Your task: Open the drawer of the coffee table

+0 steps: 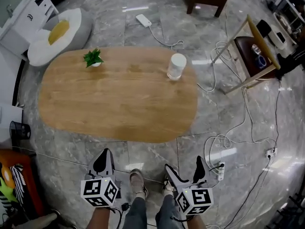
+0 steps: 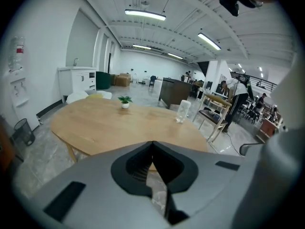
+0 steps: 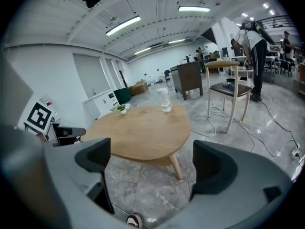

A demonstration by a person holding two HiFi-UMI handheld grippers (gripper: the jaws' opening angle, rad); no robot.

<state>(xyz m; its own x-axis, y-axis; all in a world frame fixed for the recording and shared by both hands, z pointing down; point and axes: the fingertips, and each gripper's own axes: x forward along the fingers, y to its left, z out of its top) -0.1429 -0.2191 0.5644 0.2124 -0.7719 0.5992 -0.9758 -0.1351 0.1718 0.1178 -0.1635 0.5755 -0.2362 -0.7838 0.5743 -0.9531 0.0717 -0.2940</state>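
Note:
The oval wooden coffee table [image 1: 119,99] stands on a grey marble floor, just ahead of me. No drawer shows in any view; only the tabletop and its legs [image 3: 177,166] are seen. My left gripper [image 1: 104,162] hangs short of the table's near edge, and its jaws meet tip to tip with nothing held [image 2: 152,149]. My right gripper [image 1: 185,168] is beside it on the right, also short of the table. Its jaws stand wide apart and empty [image 3: 152,161]. The table [image 2: 119,123] fills the middle of both gripper views.
On the table stand a small potted plant [image 1: 93,57] and a clear jar [image 1: 177,66]. A wooden chair [image 1: 252,51] is at the right, with cables and a power strip [image 1: 220,171] on the floor. An egg-shaped cushion [image 1: 57,32] lies at the far left. My shoes [image 1: 138,182] are between the grippers.

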